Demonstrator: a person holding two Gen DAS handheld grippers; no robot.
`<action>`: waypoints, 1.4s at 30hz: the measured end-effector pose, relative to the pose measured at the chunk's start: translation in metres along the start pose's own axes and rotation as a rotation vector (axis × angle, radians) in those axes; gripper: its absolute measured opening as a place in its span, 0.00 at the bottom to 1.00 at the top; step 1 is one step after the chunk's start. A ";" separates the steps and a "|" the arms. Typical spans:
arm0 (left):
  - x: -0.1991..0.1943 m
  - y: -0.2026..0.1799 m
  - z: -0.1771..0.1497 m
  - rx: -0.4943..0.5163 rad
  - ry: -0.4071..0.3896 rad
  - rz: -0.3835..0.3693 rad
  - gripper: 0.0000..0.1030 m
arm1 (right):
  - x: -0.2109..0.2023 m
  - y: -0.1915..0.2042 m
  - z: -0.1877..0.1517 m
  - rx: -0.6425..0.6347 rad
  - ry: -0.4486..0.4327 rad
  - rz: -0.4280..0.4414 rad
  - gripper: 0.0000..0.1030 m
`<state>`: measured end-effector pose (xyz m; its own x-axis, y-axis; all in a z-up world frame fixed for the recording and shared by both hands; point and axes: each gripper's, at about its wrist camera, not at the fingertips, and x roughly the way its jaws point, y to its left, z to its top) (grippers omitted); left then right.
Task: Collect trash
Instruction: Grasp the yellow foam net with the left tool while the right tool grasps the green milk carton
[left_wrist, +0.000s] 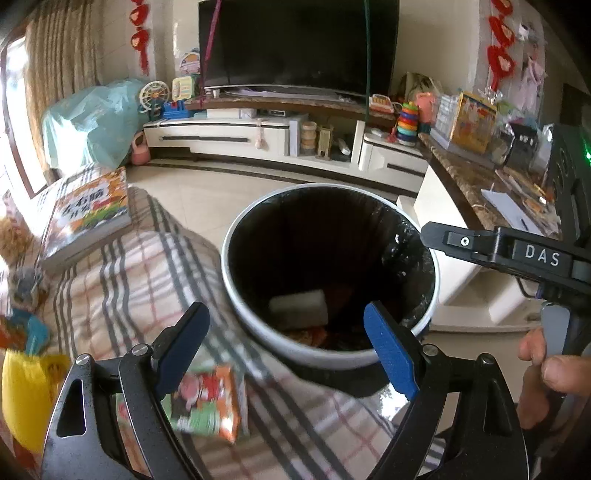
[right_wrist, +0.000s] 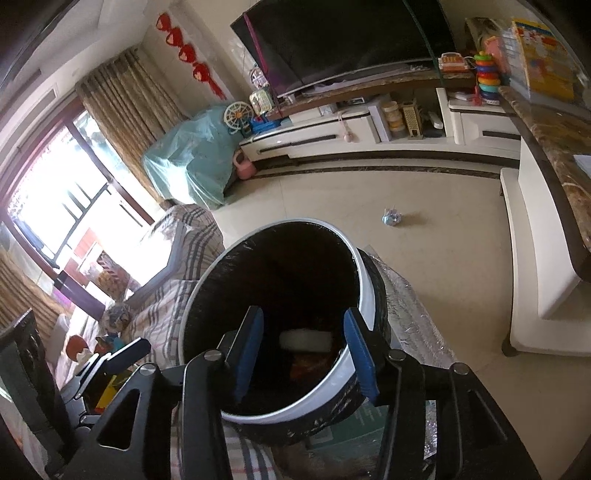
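- left wrist view looks forward and down past its own blue-padded fingers, close above the round white bin with black liner (left_wrist: 332, 354) and the plaid-covered sofa (left_wrist: 129, 273).
- right wrist view sits nearer the bin (right_wrist: 364, 291) — peering straight in.
- both share the bin and the large dark television (left_wrist: 299, 40) (right_wrist: 340, 40).

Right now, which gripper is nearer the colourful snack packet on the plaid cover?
Left. The left gripper hangs open right above the snack packet; the right gripper is over the trash bin instead.
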<state>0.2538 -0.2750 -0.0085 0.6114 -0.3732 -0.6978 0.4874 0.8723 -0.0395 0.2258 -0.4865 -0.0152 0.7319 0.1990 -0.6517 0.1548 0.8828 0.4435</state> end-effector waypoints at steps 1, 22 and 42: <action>-0.004 0.002 -0.004 -0.009 -0.004 0.001 0.85 | -0.002 0.001 -0.001 0.002 -0.005 0.004 0.54; -0.079 0.077 -0.094 -0.227 -0.042 0.088 0.85 | -0.009 0.083 -0.083 -0.147 0.034 0.157 0.82; -0.092 0.147 -0.123 -0.346 -0.018 0.202 0.85 | 0.035 0.162 -0.100 -0.586 0.109 0.197 0.89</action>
<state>0.1930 -0.0738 -0.0380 0.6859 -0.1864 -0.7034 0.1199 0.9824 -0.1434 0.2099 -0.2939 -0.0275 0.6330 0.3968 -0.6647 -0.3882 0.9056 0.1709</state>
